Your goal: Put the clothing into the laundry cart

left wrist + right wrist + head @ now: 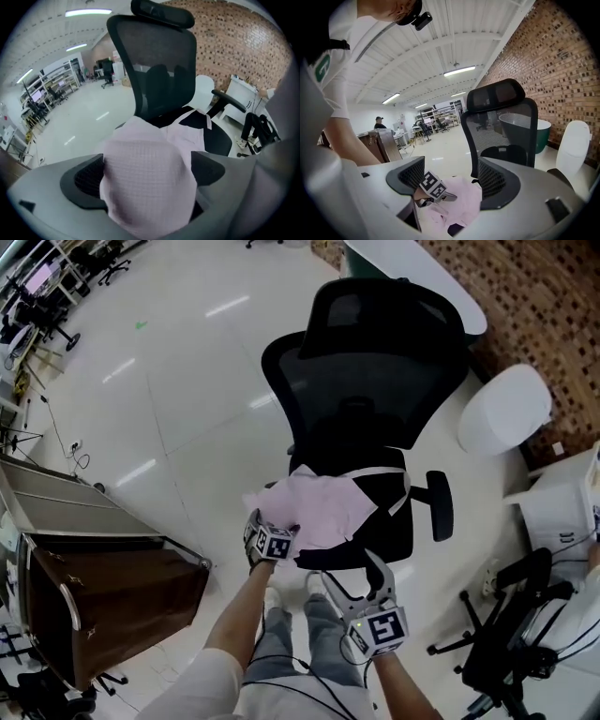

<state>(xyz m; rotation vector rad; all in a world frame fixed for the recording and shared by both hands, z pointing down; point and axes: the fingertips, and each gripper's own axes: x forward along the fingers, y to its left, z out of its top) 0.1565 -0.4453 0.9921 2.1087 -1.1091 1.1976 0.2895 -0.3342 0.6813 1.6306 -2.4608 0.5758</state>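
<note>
Pink garment (314, 512) on chair (375, 381) sits between left gripper's (150, 165) parted jaws.

pale glossy floor (187, 381) streaked with reflected light; a brick wall (562, 70) runs down one side; white beamed ceiling (417, 51) with strip lights (459, 71) — all lit; a black mesh chair (375, 381) with a headrest stands mid-floor, one armrest out to the side; behind it a green tub (525, 126), and near that a white rounded object (503, 409) by the wall; another black chair (516, 634) low at the right; shelves (51, 84) far off across the hall — more chairs among them.
</note>
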